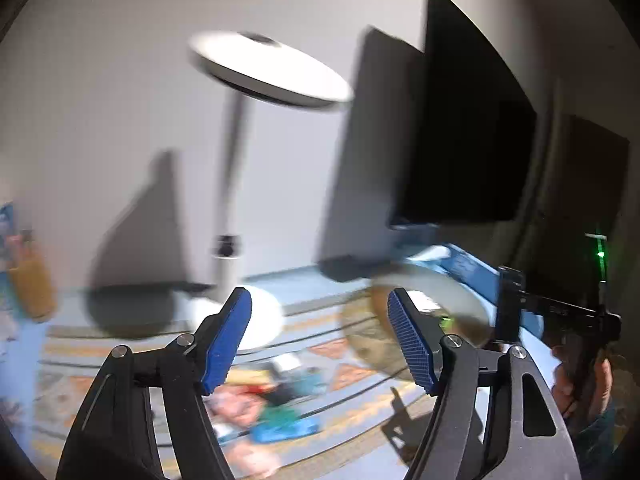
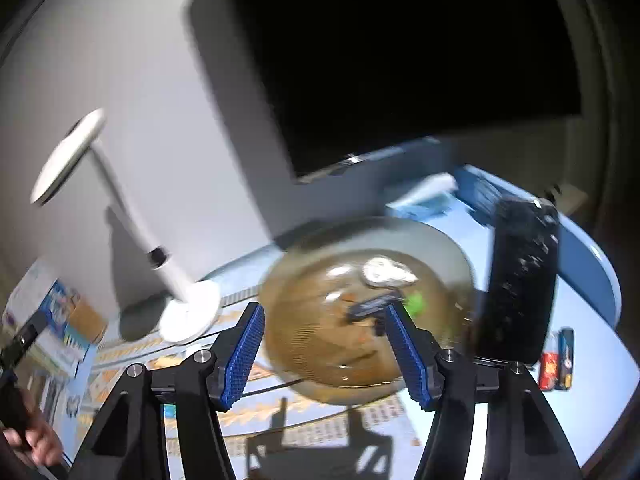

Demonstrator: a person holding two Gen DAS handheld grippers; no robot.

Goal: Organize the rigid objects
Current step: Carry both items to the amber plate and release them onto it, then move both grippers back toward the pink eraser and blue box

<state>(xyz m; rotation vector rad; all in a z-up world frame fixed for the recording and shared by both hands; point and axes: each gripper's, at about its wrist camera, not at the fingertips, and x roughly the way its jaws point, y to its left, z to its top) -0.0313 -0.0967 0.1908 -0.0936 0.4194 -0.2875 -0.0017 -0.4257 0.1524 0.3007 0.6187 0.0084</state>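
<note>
While both tongs, left tongs (image 1: 320,336) and right tongs (image 2: 324,344), stand wide and empty, bowl (image 2: 360,312) with small objects (image 2: 388,272) lies just beyond right tongs on counter (image 2: 592,380). Risk: hasty reach knocks tall black object (image 2: 520,280) beside bowl.

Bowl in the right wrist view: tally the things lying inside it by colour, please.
In the bowl:
White piece: 1
Green piece: 1
Dark piece: 1
Total: 3. The picture is blurred, so smaller bits may go unseen.
</note>
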